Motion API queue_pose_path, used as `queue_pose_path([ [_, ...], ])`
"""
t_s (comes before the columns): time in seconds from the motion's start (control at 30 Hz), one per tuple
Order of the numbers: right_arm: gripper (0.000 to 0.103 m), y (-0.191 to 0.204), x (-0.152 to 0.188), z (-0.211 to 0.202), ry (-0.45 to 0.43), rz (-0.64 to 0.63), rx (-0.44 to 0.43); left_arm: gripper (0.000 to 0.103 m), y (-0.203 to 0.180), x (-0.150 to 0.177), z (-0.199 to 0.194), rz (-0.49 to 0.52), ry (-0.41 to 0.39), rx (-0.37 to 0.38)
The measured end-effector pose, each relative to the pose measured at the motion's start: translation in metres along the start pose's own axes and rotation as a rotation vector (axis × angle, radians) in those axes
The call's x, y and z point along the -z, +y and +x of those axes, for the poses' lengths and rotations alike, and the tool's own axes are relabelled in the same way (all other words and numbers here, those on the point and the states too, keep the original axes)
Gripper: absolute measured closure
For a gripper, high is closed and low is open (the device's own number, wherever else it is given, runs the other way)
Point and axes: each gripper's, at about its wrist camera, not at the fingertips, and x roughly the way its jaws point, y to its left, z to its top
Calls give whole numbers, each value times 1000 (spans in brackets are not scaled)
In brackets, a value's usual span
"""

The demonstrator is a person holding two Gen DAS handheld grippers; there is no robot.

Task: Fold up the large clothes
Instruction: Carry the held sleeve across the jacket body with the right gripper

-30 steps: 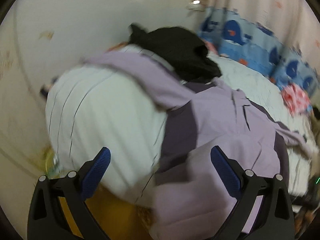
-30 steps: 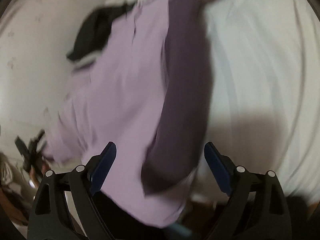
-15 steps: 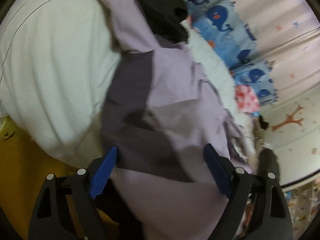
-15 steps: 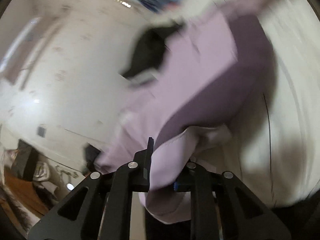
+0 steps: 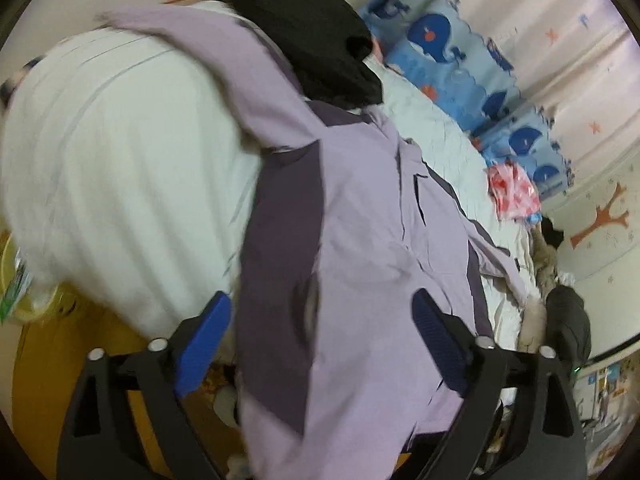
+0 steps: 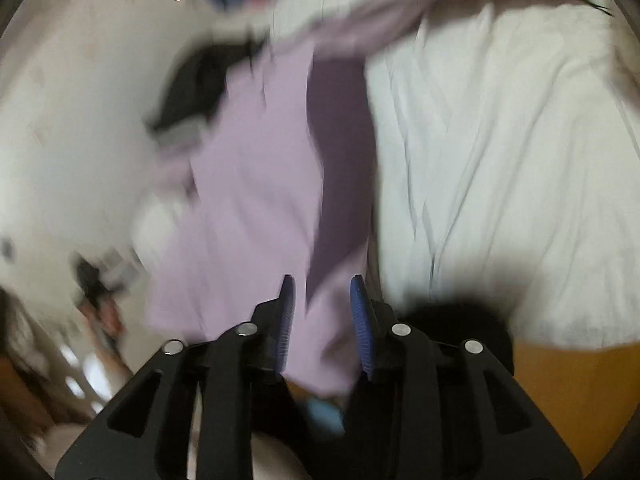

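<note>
**Desk:** Left wrist view — what am I looking at?

**Operator:** A lilac jacket (image 5: 360,240) with dark purple panels, spread on the bed (image 5: 120,160), hem hanging over the near edge. My left tool (image 5: 320,340) stands wide, jaws either side of the cloth, gripping nothing; they have just been opening. A black garment (image 5: 312,40) lies at the collar end.

**Desk:** And the right?

**Operator:** My right tool (image 6: 324,320) is about half open, jaws just parting, with the hem between the pads (image 6: 360,320). I judge it loose, not pinched.

**Desk:** How do you fold well from here?

**Operator:** I'd take the hem at both corners, level, lift together and carry it towards the collar, keeping the sleeve (image 5: 180,40) from trailing.

**Desk:** Anything unclear?

**Operator:** The right view is smeared with blur; the hem's corners sit under both tools, and the far sleeve is mostly hidden.
</note>
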Motion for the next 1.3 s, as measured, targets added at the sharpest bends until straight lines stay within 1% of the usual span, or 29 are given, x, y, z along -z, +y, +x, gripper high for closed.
queue_pose_path([
  [0.03,40,-1,-14,-1,-45,0,-13,8,-4,-10,13,21,10,-9],
  [0.07,22,-2,-36,7,-83,-1,-17,8,-11,-23,32,49,21,-30],
  [0.1,17,-8,-55,16,-96,3,-20,8,-15,-35,51,64,31,-56],
  [0.17,17,-28,-102,51,-122,73,-57,8,-13,-56,85,59,34,-139],
  [0.2,17,-39,-119,58,-142,114,-65,8,-7,-65,99,38,30,-177],
  [0.23,17,-55,-142,75,-187,172,-39,8,2,-75,111,-2,26,-200],
  [0.27,17,-67,-159,79,-222,206,-22,8,18,-87,124,-68,15,-220],
  [0.37,17,-108,-205,99,-356,309,33,8,54,-111,145,-195,-21,-261],
  [0.47,18,-138,-240,105,-492,360,45,8,71,-135,164,-238,-44,-302],
  [0.5,23,-144,-252,107,-533,351,28,8,74,-144,174,-254,-44,-297],
  [0.53,35,-148,-265,104,-552,332,31,8,75,-149,181,-263,-41,-291],
  [0.57,75,-152,-275,97,-559,326,48,8,75,-156,194,-273,-29,-277],
  [0.6,95,-154,-285,89,-584,329,38,20,71,-162,204,-282,-31,-247],
  [0.63,96,-149,-294,75,-619,315,29,37,66,-165,210,-283,-40,-205],
  [0.67,98,-146,-305,59,-638,282,27,39,54,-172,214,-278,-56,-176],
  [0.7,98,-131,-315,42,-669,210,40,39,44,-177,213,-271,-85,-158],
  [0.77,98,-115,-329,11,-720,106,67,39,16,-188,208,-233,-153,-84],
  [0.83,98,-119,-334,-7,-725,88,116,39,-5,-190,212,-199,-167,-57],
  [0.87,98,-129,-330,-9,-715,112,136,39,-10,-189,219,-180,-159,-72],
  [0.93,95,-165,-325,3,-638,209,162,39,-15,-179,241,-141,-107,-140],
  [0.97,92,-197,-314,17,-552,307,157,39,-12,-169,257,-137,-52,-170],
  [1.0,88,-222,-302,28,-488,398,143,38,-5,-159,266,-158,-21,-168],
  [1.03,82,-240,-288,30,-464,459,107,34,0,-152,268,-182,-18,-156],
  [1.07,67,-254,-270,29,-489,491,37,33,6,-145,262,-212,-25,-142],
  [1.1,54,-258,-259,22,-526,485,1,33,6,-141,255,-212,-32,-145],
  [1.17,40,-263,-246,6,-594,469,-73,32,-3,-135,231,-143,-74,-178],
  [1.2,34,-269,-241,-1,-629,483,-112,25,-11,-133,221,-104,-99,-194],
  [1.23,31,-272,-240,-6,-649,496,-130,19,-21,-132,211,-68,-124,-202],
  [1.3,29,-276,-243,-7,-668,512,-129,13,-44,-126,189,4,-186,-204],
])
